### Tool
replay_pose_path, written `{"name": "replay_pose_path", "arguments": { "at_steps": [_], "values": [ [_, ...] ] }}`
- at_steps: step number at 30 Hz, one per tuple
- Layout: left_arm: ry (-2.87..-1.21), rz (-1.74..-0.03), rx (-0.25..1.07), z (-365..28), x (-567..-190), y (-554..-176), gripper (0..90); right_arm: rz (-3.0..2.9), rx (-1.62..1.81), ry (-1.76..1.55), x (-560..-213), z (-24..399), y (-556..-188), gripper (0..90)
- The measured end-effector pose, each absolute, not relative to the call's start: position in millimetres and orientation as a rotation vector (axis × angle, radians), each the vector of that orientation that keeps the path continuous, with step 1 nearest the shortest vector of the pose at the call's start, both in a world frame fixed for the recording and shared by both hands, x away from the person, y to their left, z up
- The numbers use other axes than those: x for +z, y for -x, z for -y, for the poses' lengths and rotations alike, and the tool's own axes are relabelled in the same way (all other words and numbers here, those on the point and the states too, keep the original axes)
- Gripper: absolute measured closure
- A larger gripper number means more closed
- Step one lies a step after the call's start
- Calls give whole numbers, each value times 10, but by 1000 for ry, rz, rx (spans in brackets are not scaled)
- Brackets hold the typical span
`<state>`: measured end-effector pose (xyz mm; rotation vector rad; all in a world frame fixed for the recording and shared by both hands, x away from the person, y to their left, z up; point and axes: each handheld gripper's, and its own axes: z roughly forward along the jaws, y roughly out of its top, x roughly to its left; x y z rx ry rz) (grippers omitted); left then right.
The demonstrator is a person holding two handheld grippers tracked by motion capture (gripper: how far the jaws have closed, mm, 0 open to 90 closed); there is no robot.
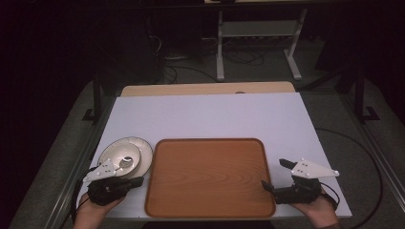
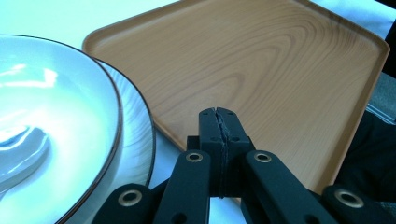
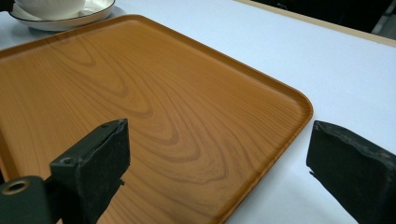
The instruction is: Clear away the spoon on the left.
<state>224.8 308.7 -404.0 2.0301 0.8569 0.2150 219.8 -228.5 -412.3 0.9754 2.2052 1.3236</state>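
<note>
Tray: the wooden tray (image 1: 210, 177) is lying empty in the middle of the white desk (image 1: 210, 114), likely waiting to be loaded.
Dishes: a bowl (image 1: 120, 158) is sitting on a plate (image 1: 143, 149) just beside the tray's left edge, within easy reach.
Left gripper (image 1: 139, 181): fingers are pressing together, holding nothing, pointing at the tray's near-left edge.
Right gripper (image 1: 274, 174): fingers are standing wide apart, empty, straddling the tray's right rim.

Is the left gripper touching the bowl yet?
Apart. In the left gripper view the shut left gripper points over the wooden tray, while the bowl sits off to its side, clear of the jaws.
</note>
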Motion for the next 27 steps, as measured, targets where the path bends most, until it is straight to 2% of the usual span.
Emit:
{"name": "replay_pose_path", "arguments": {
  "at_steps": [27],
  "values": [
    [-1968,-937,287,-3431,-3942,-2207,895,-2203,1308,-979,-4126,2283,-2202,59]
  ]
}}
